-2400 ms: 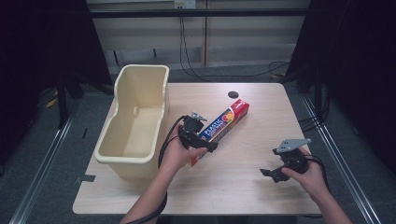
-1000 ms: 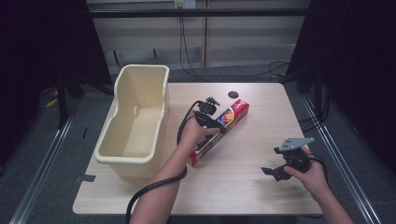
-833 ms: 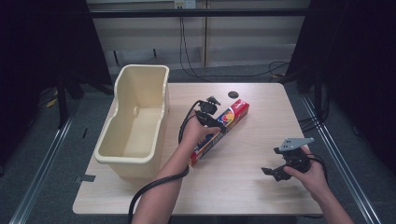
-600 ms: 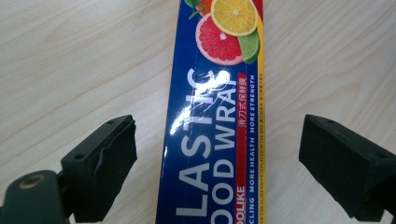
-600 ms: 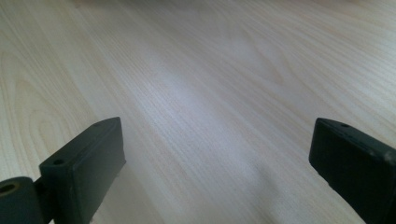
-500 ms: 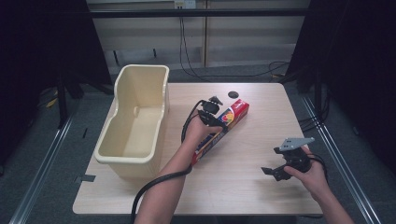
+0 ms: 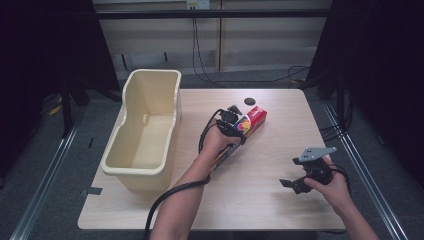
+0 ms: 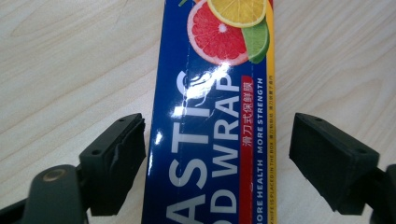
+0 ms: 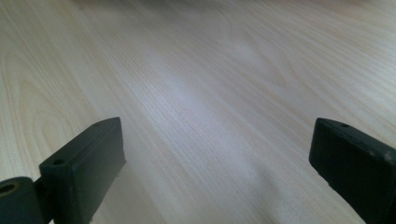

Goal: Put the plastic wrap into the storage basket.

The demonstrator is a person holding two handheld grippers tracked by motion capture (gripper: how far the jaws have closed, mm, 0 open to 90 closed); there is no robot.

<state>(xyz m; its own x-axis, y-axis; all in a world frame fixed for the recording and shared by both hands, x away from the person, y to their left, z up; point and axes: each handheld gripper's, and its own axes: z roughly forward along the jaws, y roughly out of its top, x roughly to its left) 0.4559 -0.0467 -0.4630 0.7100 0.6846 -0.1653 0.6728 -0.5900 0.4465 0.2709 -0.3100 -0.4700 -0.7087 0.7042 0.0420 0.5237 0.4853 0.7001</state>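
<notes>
Left tongs [image 8: 217, 154] closing around plastic wrap box [image 8: 210, 121], pads not yet touching; box ends cut off. Right tongs [image 9: 215, 158] gaping wide, holding nothing, hovering over bare surface [image 9: 210, 70].

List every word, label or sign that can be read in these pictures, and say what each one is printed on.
On the plastic wrap box, seen in the left gripper view:
"ASTIC" over "D WRAP", large white letters cut off by the picture's edge
"MORE STRENGTH", small yellow print
"MORE HEALTH", small yellow print
"KNIFE IS PLACED IN THE BOX", very small, partly cut off
Chinese characters on a red strip: too small to read surely.
</notes>
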